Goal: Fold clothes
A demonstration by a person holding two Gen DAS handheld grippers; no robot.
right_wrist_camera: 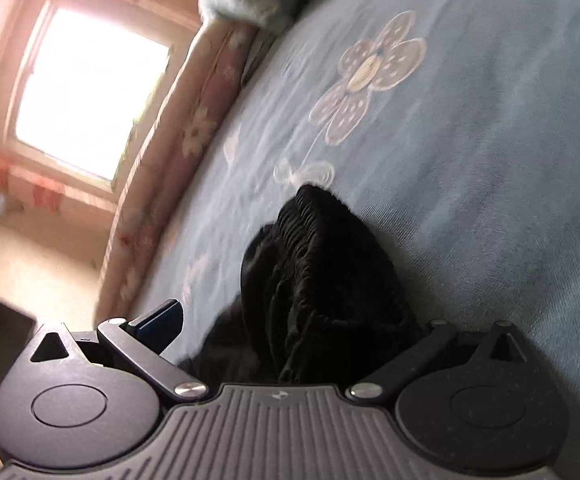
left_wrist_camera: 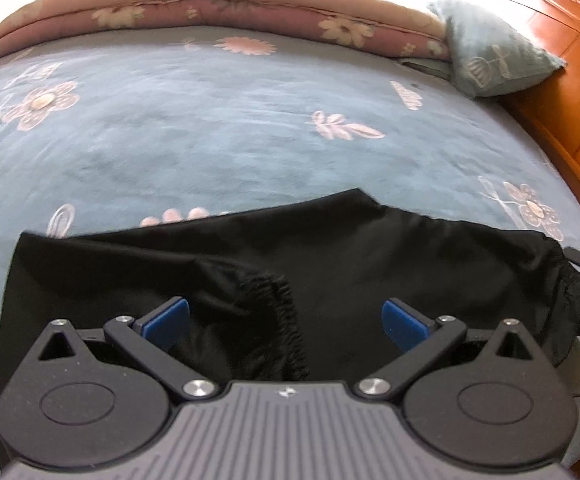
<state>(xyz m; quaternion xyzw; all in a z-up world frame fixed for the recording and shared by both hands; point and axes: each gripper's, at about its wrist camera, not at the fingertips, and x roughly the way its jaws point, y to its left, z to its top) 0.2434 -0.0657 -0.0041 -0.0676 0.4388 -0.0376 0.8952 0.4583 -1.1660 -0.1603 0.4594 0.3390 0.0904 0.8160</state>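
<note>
Plainly, the black garment (left_wrist_camera: 330,272) was soft, light and limp; its gathered elastic band (left_wrist_camera: 285,320) looked the firmest hold. The left gripper (left_wrist_camera: 285,320) hovered wide open over it, gripping nothing. At three o'clock, the right gripper (right_wrist_camera: 290,320) gaped around bunched cloth, unclamped. The blue bedspread (left_wrist_camera: 209,128) stretched beyond toward twelve.

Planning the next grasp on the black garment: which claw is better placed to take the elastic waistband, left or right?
Probably right. The right claw is open with the bunched waistband of the black garment already between its jaws. The left claw is open over flatter cloth, a gathered edge between its jaws.
</note>
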